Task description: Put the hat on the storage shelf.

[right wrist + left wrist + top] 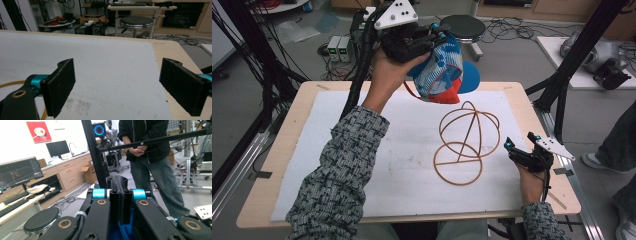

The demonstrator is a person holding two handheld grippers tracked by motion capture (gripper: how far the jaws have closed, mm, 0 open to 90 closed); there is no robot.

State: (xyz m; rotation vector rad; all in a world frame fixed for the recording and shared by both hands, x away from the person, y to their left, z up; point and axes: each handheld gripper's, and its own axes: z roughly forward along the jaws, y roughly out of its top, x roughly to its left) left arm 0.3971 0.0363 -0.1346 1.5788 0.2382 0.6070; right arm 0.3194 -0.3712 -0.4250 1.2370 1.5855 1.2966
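A blue-and-white patterned cap (439, 72) with red trim and a blue brim hangs in the air over the table's far edge. My left gripper (437, 34) is shut on its fabric; in the left gripper view the jaws are pressed together over a bit of blue cloth (123, 230). A golden wire stand (464, 145) made of rings and a rounded dome rests on the white mat (377, 150), right of centre. My right gripper (519, 141) is low at the table's right side, just right of the stand, open and holding nothing (117, 85). A piece of the wire (7, 83) shows beside its left jaw.
A round black stool (462, 27) stands beyond the far edge. Black frame struts (562, 85) rise at the right and cables hang at the left. A person (150, 157) stands to the right of the table. Grey boxes (339, 47) sit on the floor.
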